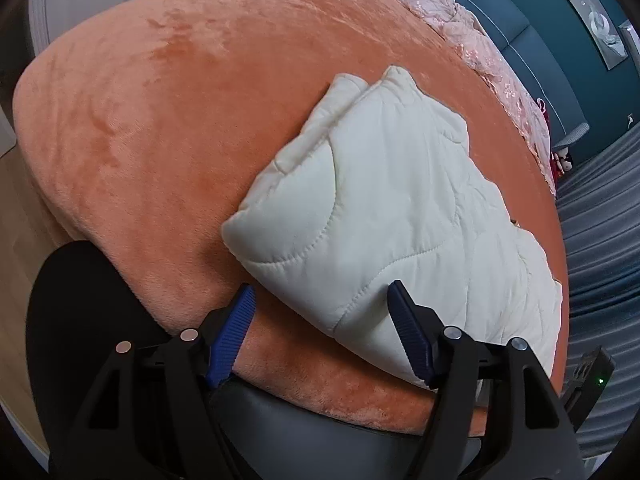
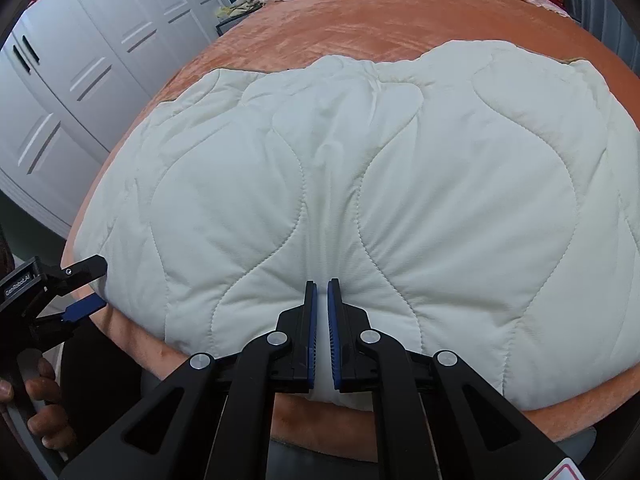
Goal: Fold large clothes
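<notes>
A white quilted garment (image 2: pixel 400 184) lies folded on the orange plush bed cover (image 2: pixel 320 36), close to the near edge. My right gripper (image 2: pixel 322 285) is shut on a pinch of its near hem, and white fabric shows between the blue pads. My left gripper (image 1: pixel 320 290) stands open at the garment's (image 1: pixel 380 208) left near corner, fingers on either side of that corner and no pad pressing on it. The right wrist view shows the same gripper (image 2: pixel 102 282) from the side, open at the garment's left edge, with a hand (image 2: pixel 40 392) on its handle.
Pink lace bedding (image 1: pixel 460 32) is heaped along the far side of the bed. White wardrobe doors (image 2: pixel 80 80) stand to the left, grey curtains (image 1: pixel 600 240) to the right. The bed's dark padded frame (image 1: pixel 320 420) runs under the near edge.
</notes>
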